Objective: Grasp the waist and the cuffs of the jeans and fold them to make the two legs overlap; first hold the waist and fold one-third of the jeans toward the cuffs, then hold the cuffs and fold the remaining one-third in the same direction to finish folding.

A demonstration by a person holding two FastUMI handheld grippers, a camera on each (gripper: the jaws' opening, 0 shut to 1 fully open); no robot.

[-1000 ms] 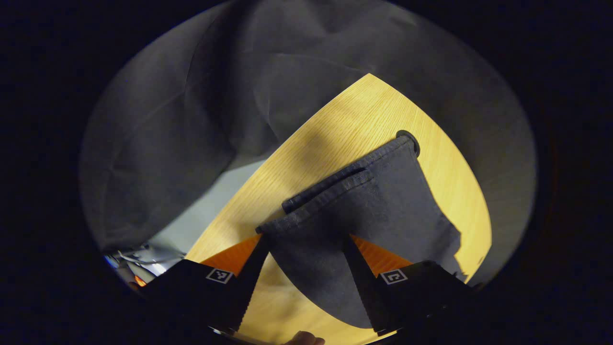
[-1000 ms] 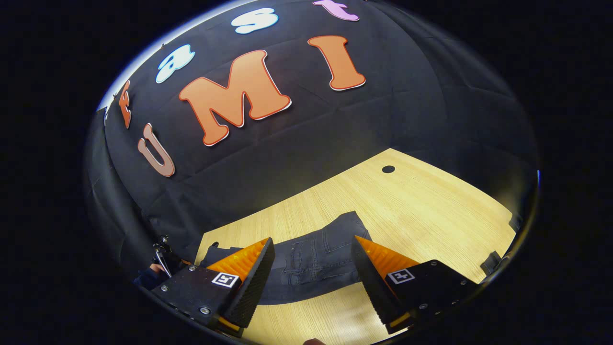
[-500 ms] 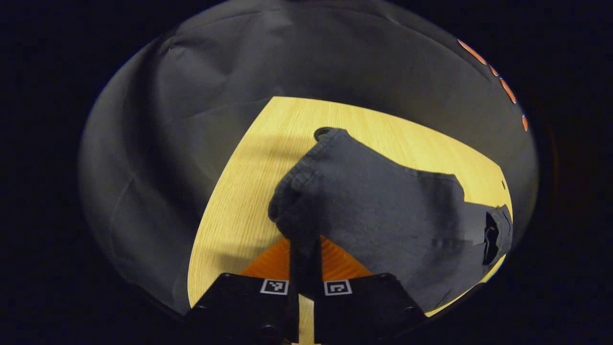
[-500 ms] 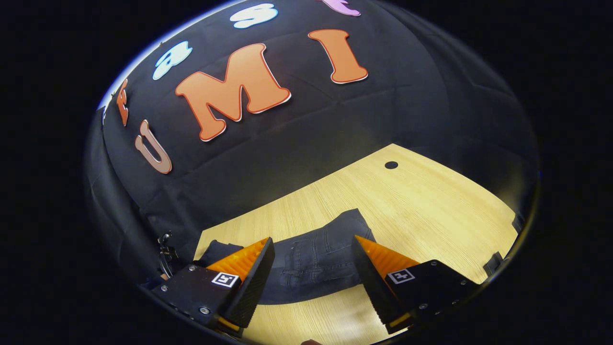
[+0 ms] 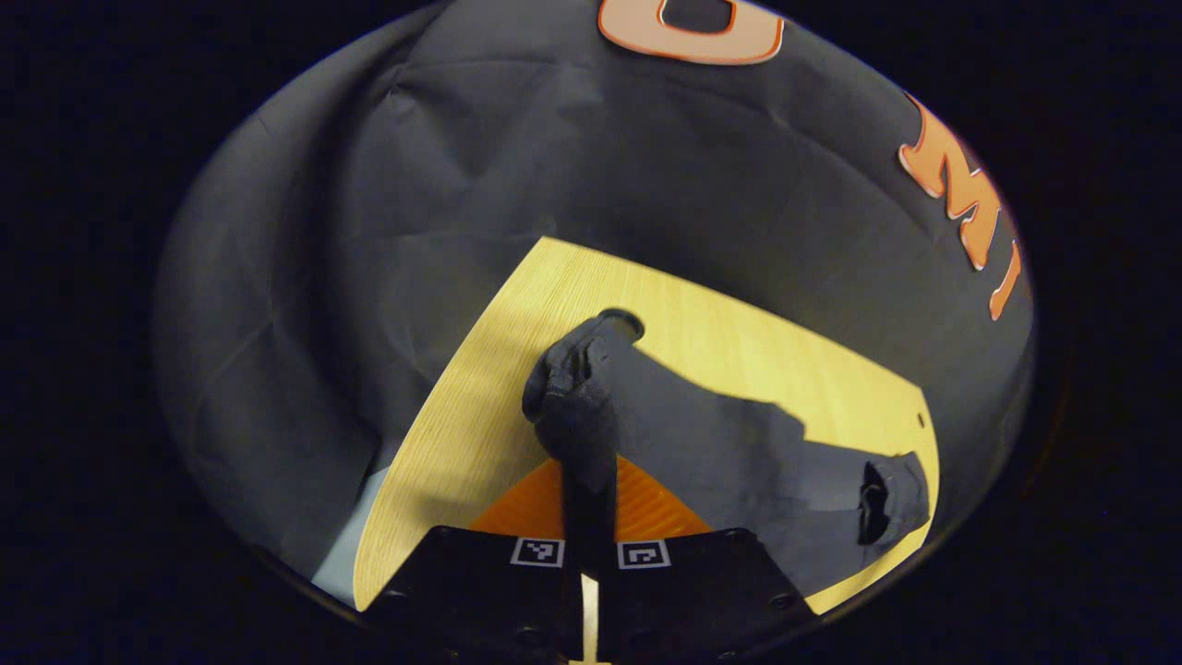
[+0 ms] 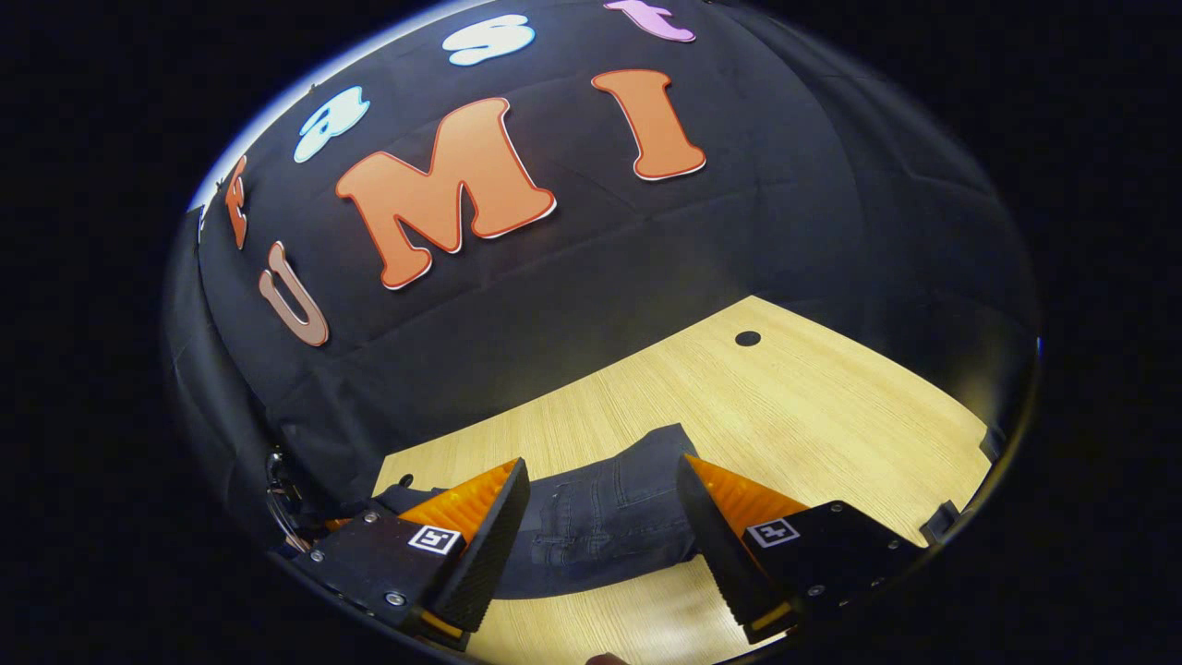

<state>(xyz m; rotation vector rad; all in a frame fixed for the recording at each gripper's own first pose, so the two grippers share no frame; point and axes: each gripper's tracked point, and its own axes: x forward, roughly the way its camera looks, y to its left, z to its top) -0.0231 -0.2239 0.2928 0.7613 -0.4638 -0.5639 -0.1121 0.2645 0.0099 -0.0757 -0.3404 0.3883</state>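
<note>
Your left gripper (image 5: 588, 462) is clamped on a bunched cuff end of the jeans (image 5: 739, 443), lifting it off the table (image 5: 462, 406) so the leg can swing over its twin. Your right gripper (image 6: 600, 517) hovers spread wide above the waist (image 6: 600, 517), ready to pinch it; the jeans lie across the table

In the left gripper view, a bunched edge of the dark jeans (image 5: 729, 443) is clamped between the closed fingers of the left gripper (image 5: 588, 480). The rest of the garment is spread over the wooden table (image 5: 739, 342), with a rolled end lying near the table's right edge.
</note>
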